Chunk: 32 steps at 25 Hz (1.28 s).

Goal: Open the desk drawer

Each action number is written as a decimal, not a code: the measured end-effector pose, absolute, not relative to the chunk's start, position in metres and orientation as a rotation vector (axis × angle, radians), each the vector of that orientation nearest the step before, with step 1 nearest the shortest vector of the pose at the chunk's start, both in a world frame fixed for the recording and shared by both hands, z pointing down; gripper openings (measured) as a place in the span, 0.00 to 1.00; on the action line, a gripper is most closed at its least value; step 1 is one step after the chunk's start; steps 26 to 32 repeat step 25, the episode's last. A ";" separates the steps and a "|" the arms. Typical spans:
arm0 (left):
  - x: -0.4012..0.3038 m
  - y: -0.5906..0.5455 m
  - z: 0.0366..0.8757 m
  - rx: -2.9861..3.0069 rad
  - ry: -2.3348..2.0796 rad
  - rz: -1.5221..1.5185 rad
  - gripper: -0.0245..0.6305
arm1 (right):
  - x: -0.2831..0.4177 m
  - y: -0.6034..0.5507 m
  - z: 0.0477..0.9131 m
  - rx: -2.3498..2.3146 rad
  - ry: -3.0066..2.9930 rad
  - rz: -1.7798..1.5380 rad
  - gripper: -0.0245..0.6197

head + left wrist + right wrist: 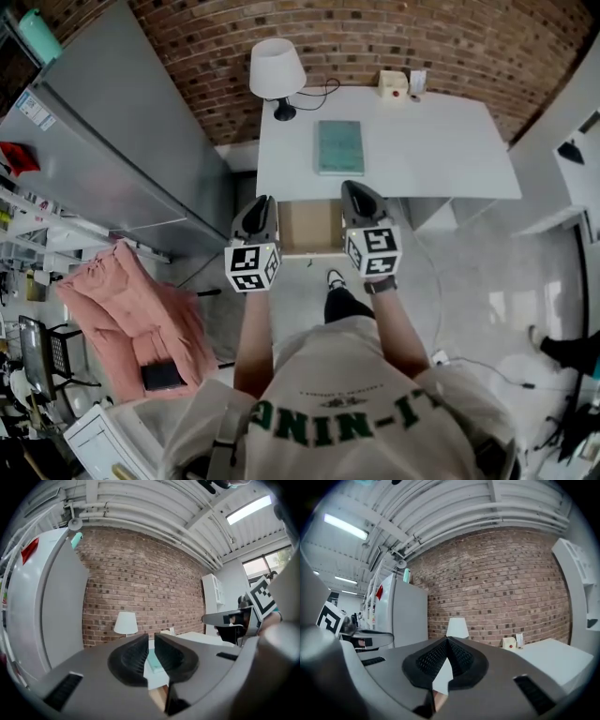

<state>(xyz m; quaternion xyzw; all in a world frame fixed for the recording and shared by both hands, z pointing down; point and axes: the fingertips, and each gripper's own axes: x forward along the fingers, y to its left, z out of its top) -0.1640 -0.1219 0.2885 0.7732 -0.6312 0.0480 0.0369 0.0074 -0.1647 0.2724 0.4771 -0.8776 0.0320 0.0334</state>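
Observation:
The white desk (441, 141) stands against the brick wall. Its drawer (309, 227) is pulled out from the front edge, showing a bare wooden bottom. Both grippers are held level in front of the person, above the drawer and apart from it. The left gripper (262, 202) has a narrow gap between its jaws, and nothing is in it (151, 637). To its right, the right gripper (354, 187) has its fingertips touching, with nothing held (447, 640). In the left gripper view a strip of the drawer's wood (159, 696) shows below the jaws.
On the desk lie a teal book (339, 146), a white lamp (277, 70) and a small cream box (393, 84). A tall grey fridge (122, 141) stands left of the desk. A pink armchair (131, 309) is at the near left, and a white cabinet (572, 169) at the right.

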 end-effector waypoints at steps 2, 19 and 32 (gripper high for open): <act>-0.166 -0.123 0.277 2.378 -1.970 0.123 0.06 | 0.008 -0.165 0.271 1.460 -2.708 0.124 0.03; -0.145 -0.124 0.274 2.410 -1.955 0.098 0.04 | 0.022 -0.163 0.284 1.484 -2.657 0.186 0.03; -0.149 -0.118 0.282 2.393 -1.953 0.094 0.04 | 0.018 -0.157 0.288 1.477 -2.660 0.176 0.03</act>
